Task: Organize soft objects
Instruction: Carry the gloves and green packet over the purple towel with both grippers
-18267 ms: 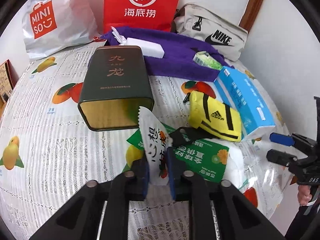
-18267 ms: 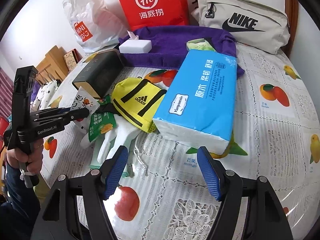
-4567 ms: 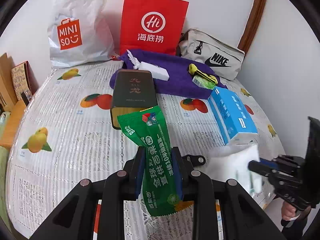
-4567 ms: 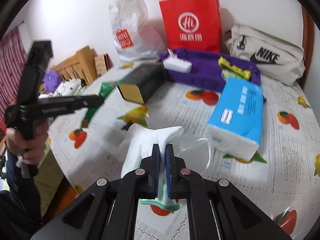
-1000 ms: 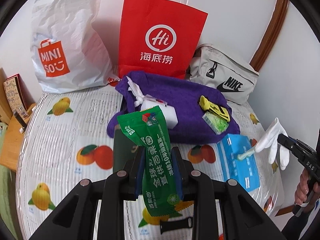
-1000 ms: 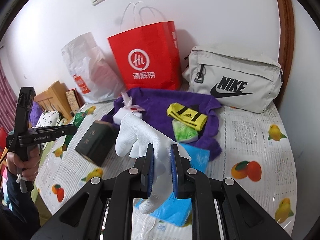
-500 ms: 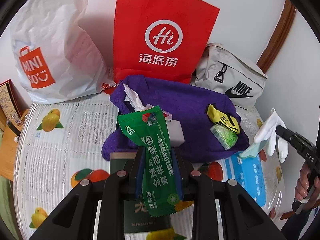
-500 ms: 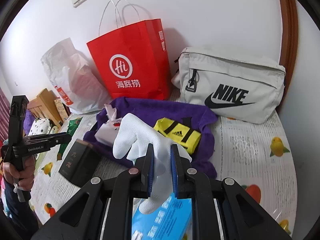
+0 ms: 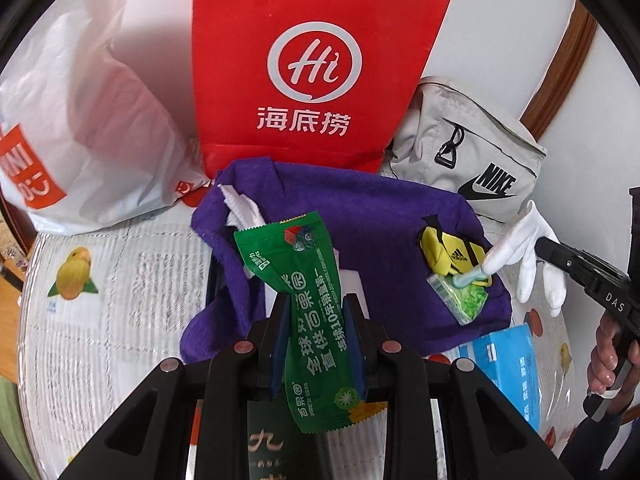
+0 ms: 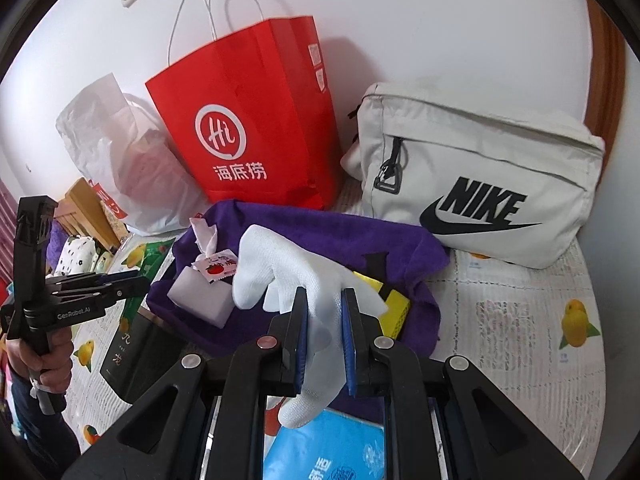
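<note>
In the left wrist view, the left gripper point(image 9: 318, 338) at lower centre is clamped on a green snack packet point(image 9: 308, 308), which stands up out of the jaws over the near edge of the purple cloth point(image 9: 380, 216) in mid-frame. On that cloth, toward the right, lie a yellow pouch point(image 9: 448, 254) and a small clear pack of green pieces point(image 9: 464, 300). At the right edge the right gripper point(image 9: 538, 242) carries a white glove point(image 9: 528, 248) above the cloth's right end. A red paper bag point(image 9: 304, 68) stands behind, a grey Nike bag point(image 9: 468, 152) to its right.

In the right wrist view, the right gripper at lower centre is clenched on the white glove, whose fingers hang over the cloth and hide part of the yellow pouch. A white tissue pack point(image 10: 204, 296) sits on the cloth at left of centre, a dark tin point(image 10: 136, 354) below it, a blue tissue packet point(image 10: 332, 448) at the bottom.

Risks, as I judge them: the slick packet could slide off the cloth's sloped near edge onto the tin if let go too early; the limp glove could drape over the pouch or snag on a pad; both grippers converging on one cloth could collide
</note>
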`<move>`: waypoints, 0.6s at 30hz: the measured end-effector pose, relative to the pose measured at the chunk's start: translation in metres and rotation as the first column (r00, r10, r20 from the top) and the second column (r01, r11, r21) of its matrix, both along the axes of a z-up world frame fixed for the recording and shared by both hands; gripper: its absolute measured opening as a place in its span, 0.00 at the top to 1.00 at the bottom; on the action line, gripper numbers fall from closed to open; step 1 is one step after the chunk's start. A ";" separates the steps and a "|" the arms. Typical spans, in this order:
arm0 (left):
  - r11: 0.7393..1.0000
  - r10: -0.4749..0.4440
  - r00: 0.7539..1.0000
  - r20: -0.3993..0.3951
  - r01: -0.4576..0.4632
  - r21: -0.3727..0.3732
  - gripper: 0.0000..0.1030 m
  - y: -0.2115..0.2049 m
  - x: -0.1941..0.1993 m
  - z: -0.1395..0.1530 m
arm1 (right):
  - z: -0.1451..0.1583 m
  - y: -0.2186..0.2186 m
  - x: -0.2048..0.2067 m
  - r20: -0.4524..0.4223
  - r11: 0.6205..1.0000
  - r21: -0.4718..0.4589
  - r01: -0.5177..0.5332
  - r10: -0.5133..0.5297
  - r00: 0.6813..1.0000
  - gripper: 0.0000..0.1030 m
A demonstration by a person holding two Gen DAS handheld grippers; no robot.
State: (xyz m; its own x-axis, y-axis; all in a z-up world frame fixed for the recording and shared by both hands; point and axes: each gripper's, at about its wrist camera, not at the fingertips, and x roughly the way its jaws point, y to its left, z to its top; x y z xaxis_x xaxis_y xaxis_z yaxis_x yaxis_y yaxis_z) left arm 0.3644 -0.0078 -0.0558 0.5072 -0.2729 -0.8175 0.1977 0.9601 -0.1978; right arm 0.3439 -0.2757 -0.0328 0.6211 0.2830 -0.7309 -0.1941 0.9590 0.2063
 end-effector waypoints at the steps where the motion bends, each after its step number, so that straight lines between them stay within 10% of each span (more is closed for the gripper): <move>1: 1.000 -0.003 1.000 0.000 0.003 0.002 0.76 -0.001 0.004 -0.001 | -0.002 0.000 0.003 -0.002 1.000 0.002 -0.004 0.004 1.000 0.85; 18: 1.000 0.015 0.997 -0.079 -0.015 -0.003 0.75 -0.016 0.066 -0.036 | -0.051 -0.003 0.053 -0.087 0.999 -0.020 0.045 -0.047 0.995 0.76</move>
State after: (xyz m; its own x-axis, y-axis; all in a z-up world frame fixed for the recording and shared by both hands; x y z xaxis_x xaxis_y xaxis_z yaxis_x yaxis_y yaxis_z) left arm 0.4306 -0.0240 -0.0923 0.4455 -0.2686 -0.8541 0.1669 0.9621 -0.2155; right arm 0.3970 -0.2787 -0.0835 0.5665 0.2419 -0.7878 -0.1314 0.9702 0.2034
